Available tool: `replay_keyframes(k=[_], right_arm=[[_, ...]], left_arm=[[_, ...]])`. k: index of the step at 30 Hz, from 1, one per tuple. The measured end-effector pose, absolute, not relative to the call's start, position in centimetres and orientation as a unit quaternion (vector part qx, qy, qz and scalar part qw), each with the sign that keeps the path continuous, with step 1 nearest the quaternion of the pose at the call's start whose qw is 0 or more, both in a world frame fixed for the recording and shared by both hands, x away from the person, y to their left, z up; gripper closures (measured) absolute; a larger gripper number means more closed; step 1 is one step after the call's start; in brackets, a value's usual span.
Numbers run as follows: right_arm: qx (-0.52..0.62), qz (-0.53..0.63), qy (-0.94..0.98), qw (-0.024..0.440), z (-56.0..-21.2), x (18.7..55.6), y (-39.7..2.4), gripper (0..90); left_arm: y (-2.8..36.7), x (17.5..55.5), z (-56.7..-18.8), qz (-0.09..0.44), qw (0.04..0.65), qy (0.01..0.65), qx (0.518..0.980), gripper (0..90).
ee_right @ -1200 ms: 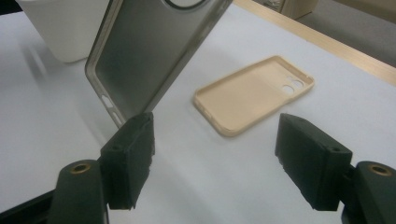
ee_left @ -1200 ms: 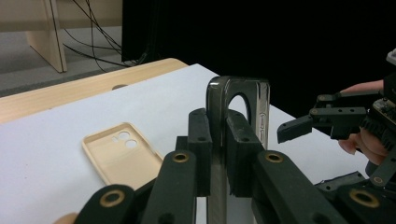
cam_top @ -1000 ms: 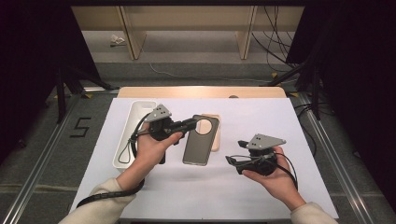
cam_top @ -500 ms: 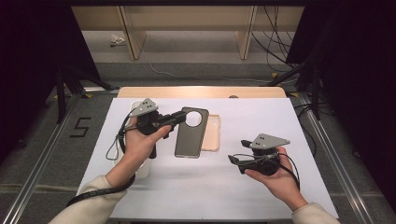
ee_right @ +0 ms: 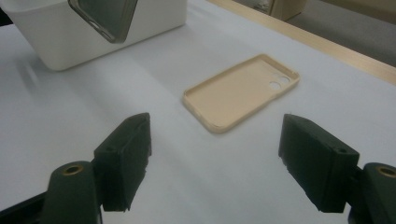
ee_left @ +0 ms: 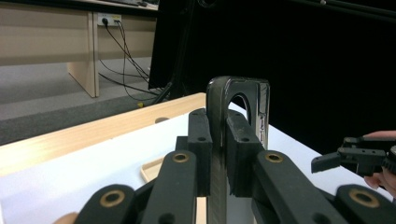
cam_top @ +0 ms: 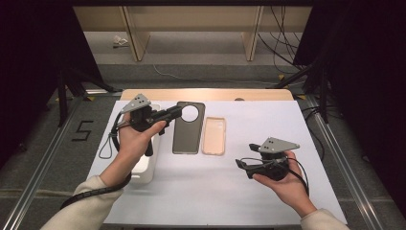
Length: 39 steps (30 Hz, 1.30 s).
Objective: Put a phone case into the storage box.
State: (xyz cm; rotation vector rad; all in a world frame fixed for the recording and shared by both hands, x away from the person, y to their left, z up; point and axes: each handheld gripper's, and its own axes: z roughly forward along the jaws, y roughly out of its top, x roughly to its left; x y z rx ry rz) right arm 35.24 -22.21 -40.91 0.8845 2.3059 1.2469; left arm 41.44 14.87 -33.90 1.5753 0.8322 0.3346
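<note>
So we've got the left gripper (cam_top: 176, 112) clamped on the dark phone case (cam_top: 188, 128), pinching it by the edge up near the round camera cutout. In the left gripper view the case (ee_left: 238, 105) sits edge-on btw the two pads, standing upright w/ the cutout just past the jaw tips. From above, the case hangs off the front of that gripper, lifted clear of the white table (cam_top: 230, 191).

Right gripper (cam_top: 241, 164) is holding nothing, jaws spread wide w/ bare table btw them. Its jaws have just been opening a touch more. The beige phone case (ee_right: 243, 91) lies flat, inside up, a bit ahead of those jaws and roughly centred btw them, not touching either one. In the high view that beige case (cam_top: 214, 135) sits just beside the dark one, on the side toward the right gripper.

White bin (ee_right: 70, 42) is further out past the right gripper's jaws, and right under our left wrist (cam_top: 143, 165) in the top view
</note>
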Motion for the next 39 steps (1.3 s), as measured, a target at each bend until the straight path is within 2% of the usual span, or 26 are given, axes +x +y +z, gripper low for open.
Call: replay_keyframes(k=[39], right_arm=[[0.325,0.445,0.812,0.193,-40.9,35.3,-22.7,26.2]], left_arm=[[19.9,44.1,-32.2,0.192,0.611,0.376,0.67,81.8]])
